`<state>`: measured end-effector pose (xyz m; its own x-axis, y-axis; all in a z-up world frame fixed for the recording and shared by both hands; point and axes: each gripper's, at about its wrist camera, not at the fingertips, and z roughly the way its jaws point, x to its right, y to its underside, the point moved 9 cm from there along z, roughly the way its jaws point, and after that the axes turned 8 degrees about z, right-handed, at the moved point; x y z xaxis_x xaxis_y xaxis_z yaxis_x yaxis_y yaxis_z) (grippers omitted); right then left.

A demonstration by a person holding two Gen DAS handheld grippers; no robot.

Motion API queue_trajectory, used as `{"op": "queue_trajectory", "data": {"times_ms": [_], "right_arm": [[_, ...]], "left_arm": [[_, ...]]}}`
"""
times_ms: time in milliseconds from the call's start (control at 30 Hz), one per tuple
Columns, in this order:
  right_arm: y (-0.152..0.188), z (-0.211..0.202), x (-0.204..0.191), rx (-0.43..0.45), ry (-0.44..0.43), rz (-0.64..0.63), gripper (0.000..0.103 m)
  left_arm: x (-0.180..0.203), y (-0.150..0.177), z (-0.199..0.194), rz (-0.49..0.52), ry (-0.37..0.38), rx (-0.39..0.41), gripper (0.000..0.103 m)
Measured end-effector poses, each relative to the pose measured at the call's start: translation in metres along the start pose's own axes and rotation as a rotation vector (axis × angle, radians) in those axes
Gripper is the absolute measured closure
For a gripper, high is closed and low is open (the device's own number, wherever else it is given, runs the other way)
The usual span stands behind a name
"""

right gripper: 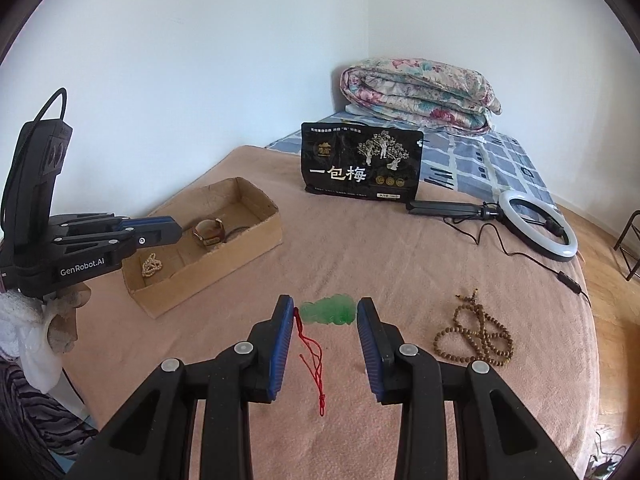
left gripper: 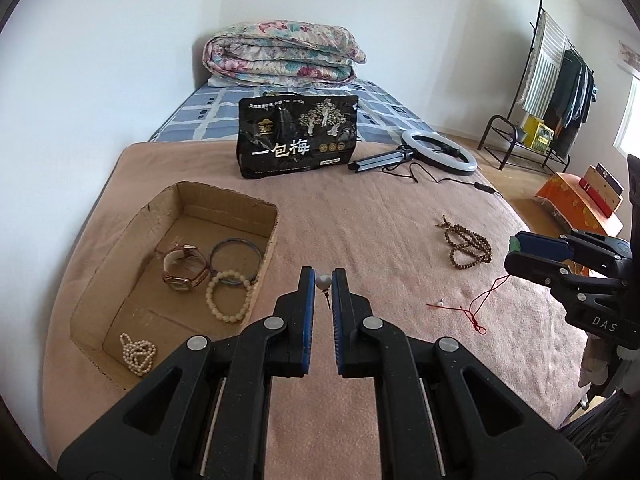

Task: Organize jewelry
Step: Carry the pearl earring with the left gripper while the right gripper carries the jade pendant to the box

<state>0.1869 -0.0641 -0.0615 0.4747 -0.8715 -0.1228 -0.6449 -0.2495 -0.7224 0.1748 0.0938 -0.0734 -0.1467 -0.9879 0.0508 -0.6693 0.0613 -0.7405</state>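
The left gripper [left gripper: 323, 280] pinches a pearl stud earring [left gripper: 323, 282] beside the cardboard box's [left gripper: 276, 224] right rim. The right gripper [right gripper: 325, 312] clamps a green jade pendant [right gripper: 328, 309] over bare blanket [right gripper: 360, 256].

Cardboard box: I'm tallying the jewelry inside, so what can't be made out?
- Right wrist view: the left hand-held gripper hides part of the cardboard box; the bangle barely shows.
- Left wrist view: the near box wall cuts off the floor below the pearl strand.
- Watch dial: too small.
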Motion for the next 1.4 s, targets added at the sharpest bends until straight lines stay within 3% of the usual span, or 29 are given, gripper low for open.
{"op": "queue_trajectory", "data": {"times_ms": [400, 733, 1033, 1400], "right_arm": [[-0.027, 0.024, -0.055, -0.001, -0.078, -0.017, 0.070], [-0.055, 0.049, -0.100, 0.003, -0.121, -0.054, 0.070], [-0.075, 0.077, -0.133, -0.001, -0.157, -0.069, 0.070], [-0.083, 0.113, -0.151, -0.026, -0.190, -0.025, 0.070]], "left_arm": [[-0.075, 0.022, -0.030, -0.087, -0.087, 0.009, 0.096], [-0.124, 0.039, -0.031, -0.151, -0.136, -0.005, 0.096], [-0.144, 0.043, -0.024, -0.177, -0.142, -0.013, 0.096], [-0.141, 0.045, -0.012, -0.182, -0.125, -0.029, 0.096]]}}
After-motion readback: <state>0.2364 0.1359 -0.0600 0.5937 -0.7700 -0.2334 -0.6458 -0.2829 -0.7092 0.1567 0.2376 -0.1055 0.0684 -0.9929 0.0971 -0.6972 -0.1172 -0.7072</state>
